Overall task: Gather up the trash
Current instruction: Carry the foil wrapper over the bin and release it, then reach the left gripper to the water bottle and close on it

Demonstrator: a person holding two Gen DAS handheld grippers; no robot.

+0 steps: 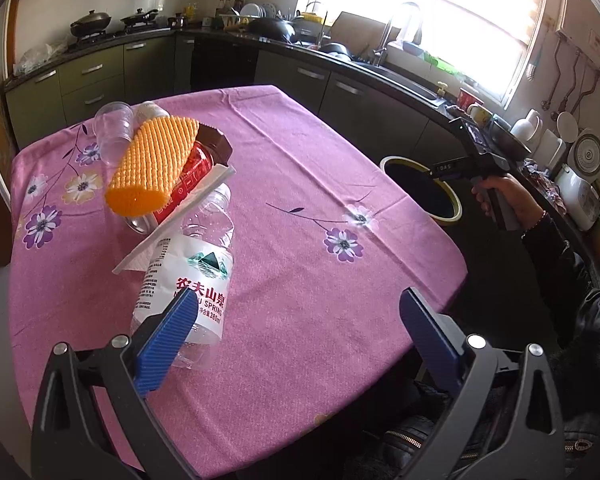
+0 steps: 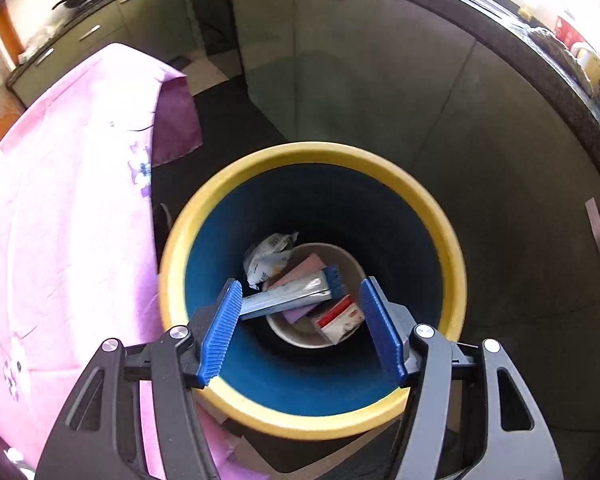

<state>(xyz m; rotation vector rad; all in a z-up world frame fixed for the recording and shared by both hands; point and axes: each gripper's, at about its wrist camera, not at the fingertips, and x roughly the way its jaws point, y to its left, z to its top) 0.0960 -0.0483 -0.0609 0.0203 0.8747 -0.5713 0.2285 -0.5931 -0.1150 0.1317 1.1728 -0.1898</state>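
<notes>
While the right gripper (image 2: 300,328) hangs over the trash bin (image 2: 204,216), its blue jaws stand apart with nothing between them. Down in the bin, which has a yellow rim and blue inside, lie a white paper bowl (image 2: 300,338), a long silver and blue wrapper (image 2: 288,298), a crumpled white packet (image 2: 266,258) and a red and white packet (image 2: 338,320). The bin stands on the dark floor just beside the right edge of the table with its pink flowered cloth (image 1: 300,184).

On the cloth, more trash waits at the left. A clear water bottle (image 1: 192,276) lies near the left gripper (image 1: 296,344). Farther off are an orange bumpy foam sleeve (image 1: 152,168), a red can (image 1: 192,172), a flat white card (image 1: 180,220) and a clear plastic cup (image 1: 110,128), all piled together. The left gripper's jaws are wide apart and hold nothing, though its left pad sits in front of the bottle.
</notes>
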